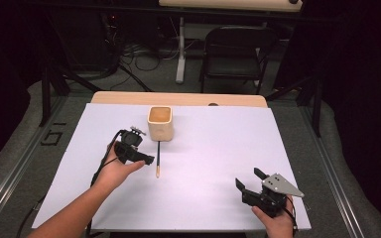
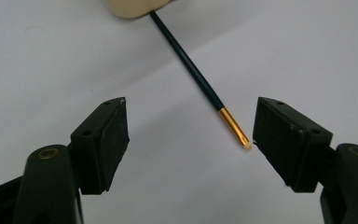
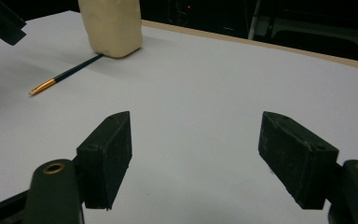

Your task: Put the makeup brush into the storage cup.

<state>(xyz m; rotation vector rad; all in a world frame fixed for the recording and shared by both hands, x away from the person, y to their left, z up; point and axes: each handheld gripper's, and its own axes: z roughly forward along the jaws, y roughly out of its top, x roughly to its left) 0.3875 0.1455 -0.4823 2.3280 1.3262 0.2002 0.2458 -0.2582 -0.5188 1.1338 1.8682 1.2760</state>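
A thin paintbrush (image 1: pixel 158 158) with a dark handle, gold ferrule and pale tip lies on the white sheet (image 1: pixel 203 148). Its handle end rests against a cream square cup (image 1: pixel 159 124). My left gripper (image 1: pixel 146 157) is just left of the brush and stands open. In the left gripper view the brush (image 2: pixel 191 70) runs down from the cup (image 2: pixel 130 7) between the jaws of my left gripper (image 2: pixel 191 112), its tip close to the right-hand pad (image 2: pixel 284 140). My right gripper (image 1: pixel 248 178) stands open over bare sheet near the front right, far from the brush (image 3: pixel 70 72) and cup (image 3: pixel 112 28).
The sheet covers a wooden table whose far edge (image 1: pixel 178 97) shows behind the cup. A dark folding chair (image 1: pixel 235 54) and cables stand on the floor beyond. Bare sheet lies between the two grippers.
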